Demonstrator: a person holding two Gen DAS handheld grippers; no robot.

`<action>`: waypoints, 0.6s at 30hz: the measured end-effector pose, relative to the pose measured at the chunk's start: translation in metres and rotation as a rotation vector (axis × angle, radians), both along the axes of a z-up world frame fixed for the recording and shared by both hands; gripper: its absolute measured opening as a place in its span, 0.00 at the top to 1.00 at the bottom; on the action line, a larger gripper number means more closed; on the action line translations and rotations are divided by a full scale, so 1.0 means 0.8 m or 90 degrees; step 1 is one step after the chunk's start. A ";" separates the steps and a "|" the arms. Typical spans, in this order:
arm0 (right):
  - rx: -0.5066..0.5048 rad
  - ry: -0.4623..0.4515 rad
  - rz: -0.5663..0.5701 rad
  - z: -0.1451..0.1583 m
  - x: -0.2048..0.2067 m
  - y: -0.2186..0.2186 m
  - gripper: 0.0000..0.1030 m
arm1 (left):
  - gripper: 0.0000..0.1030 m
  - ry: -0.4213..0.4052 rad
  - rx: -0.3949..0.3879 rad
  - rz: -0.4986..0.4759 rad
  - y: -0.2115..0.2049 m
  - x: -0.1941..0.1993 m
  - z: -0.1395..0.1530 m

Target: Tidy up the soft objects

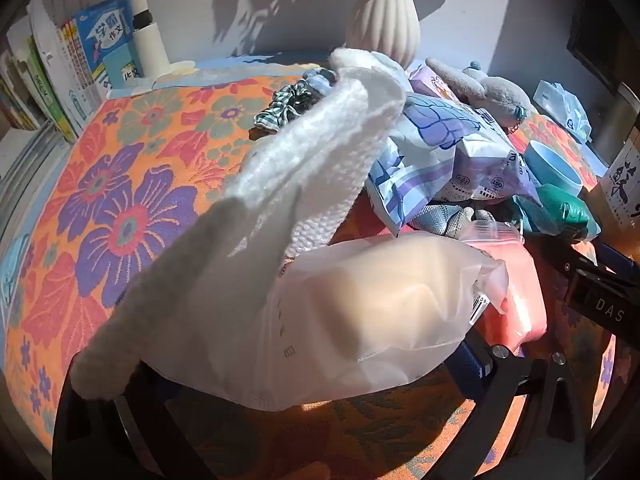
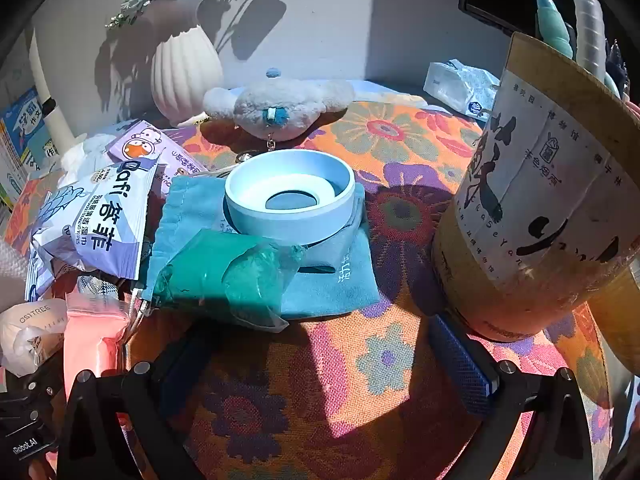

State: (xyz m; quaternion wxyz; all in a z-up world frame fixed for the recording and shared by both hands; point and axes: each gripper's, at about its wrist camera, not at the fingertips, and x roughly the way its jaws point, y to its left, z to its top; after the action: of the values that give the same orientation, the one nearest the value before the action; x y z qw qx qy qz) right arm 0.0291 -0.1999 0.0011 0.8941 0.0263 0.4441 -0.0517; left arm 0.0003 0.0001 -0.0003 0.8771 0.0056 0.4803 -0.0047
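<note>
Orange floral woven tablecloth (image 2: 400,128) carries a heap of soft things on its left part, likely bunched for sorting. White knitted cloth (image 1: 320,152) drapes over the left gripper (image 1: 280,360), whose jaws stand spread; a pale translucent plastic packet (image 1: 380,300) lies between them, unpinched. Right gripper (image 2: 320,360), jaws spread and empty, hovers before the green-filled plastic bag (image 2: 228,276).
</note>
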 end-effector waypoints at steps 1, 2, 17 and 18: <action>0.000 0.000 0.000 0.000 0.000 0.000 0.00 | 0.00 -0.002 0.000 0.000 0.000 0.000 0.000; 0.000 0.000 0.000 0.000 0.000 0.000 0.00 | 0.00 -0.002 0.000 0.000 0.000 0.000 0.000; 0.002 0.003 0.001 -0.002 0.000 0.001 0.00 | 0.01 -0.004 -0.008 -0.016 0.002 -0.010 0.007; 0.006 0.012 0.005 -0.002 -0.002 0.001 0.00 | 0.01 -0.003 -0.017 -0.023 0.002 -0.016 0.008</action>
State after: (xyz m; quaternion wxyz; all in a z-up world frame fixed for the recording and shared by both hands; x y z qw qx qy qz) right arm 0.0275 -0.1993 -0.0003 0.8900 0.0282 0.4528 -0.0465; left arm -0.0126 0.0017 0.0061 0.8778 0.0025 0.4782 -0.0266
